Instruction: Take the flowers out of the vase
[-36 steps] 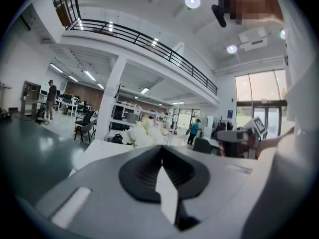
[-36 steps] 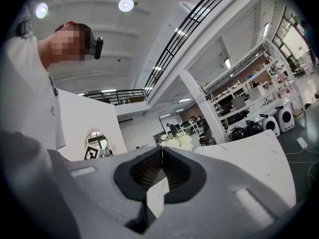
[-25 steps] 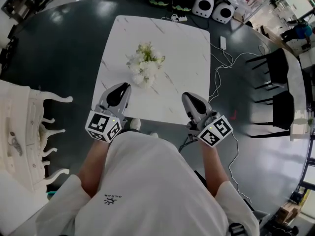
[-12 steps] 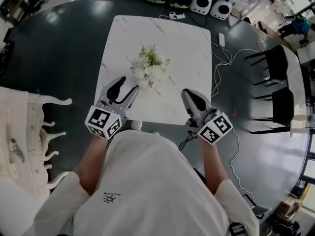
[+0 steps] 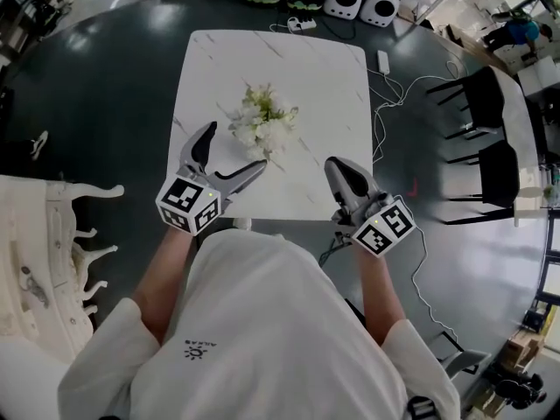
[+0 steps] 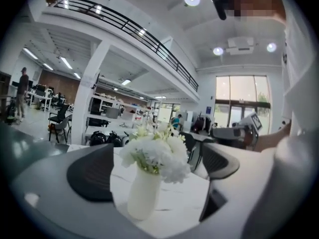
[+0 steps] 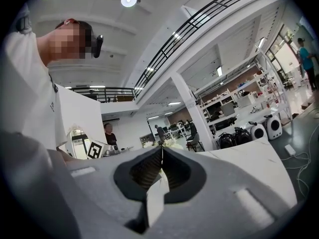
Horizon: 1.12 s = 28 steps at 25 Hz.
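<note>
A bunch of white flowers (image 5: 262,119) stands in a white vase (image 6: 143,193) near the middle of the white marble table (image 5: 324,77). My left gripper (image 5: 234,147) is just in front of the vase, and its jaws are opening wide. In the left gripper view the flowers (image 6: 157,151) and vase sit ahead between the two dark pads (image 6: 92,178), without touching them. My right gripper (image 5: 336,166) is shut and empty over the table's near right edge. In the right gripper view its shut tips (image 7: 162,151) point level, with the flowers (image 7: 168,143) small beyond them.
Two black chairs (image 5: 490,121) stand to the right of the table. White cables (image 5: 394,103) trail over the dark floor. A white ornate piece of furniture (image 5: 52,234) is at the left. Two round white devices (image 5: 359,3) sit beyond the table's far edge.
My left gripper's jaws have gone from shut to wide open, and it has moved forward toward the vase. The right gripper has barely shifted.
</note>
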Each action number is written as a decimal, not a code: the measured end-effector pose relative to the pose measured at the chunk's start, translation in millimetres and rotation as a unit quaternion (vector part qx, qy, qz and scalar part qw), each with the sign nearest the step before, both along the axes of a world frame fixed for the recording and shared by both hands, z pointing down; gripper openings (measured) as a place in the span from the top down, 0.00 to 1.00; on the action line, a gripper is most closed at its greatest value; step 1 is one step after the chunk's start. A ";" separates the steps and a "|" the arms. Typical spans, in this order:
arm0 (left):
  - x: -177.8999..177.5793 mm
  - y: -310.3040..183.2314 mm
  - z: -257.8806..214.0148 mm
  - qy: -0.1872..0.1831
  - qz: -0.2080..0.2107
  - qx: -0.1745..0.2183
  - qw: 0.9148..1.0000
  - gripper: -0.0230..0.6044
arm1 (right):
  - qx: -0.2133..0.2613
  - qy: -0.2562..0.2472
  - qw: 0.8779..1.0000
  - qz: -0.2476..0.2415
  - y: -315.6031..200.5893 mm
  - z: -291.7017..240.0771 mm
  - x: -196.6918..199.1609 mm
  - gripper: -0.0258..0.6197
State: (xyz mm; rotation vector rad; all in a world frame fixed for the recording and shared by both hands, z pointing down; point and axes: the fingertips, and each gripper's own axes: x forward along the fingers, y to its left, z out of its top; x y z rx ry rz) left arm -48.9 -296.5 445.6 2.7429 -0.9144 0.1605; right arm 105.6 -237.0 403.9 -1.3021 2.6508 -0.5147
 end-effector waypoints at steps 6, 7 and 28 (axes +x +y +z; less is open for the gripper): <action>19.0 -3.0 34.4 -0.076 0.016 0.030 0.997 0.06 | -0.005 0.001 1.000 0.018 3.0 3.4 3.7 0.96; 22.4 -3.5 39.5 -0.085 0.019 0.038 0.995 0.06 | -0.006 0.002 1.000 0.021 3.6 4.1 5.0 0.96; 42.6 -37.1 58.6 -0.085 -0.017 0.055 0.995 0.15 | -0.015 0.006 0.999 0.047 12.4 12.2 20.4 0.96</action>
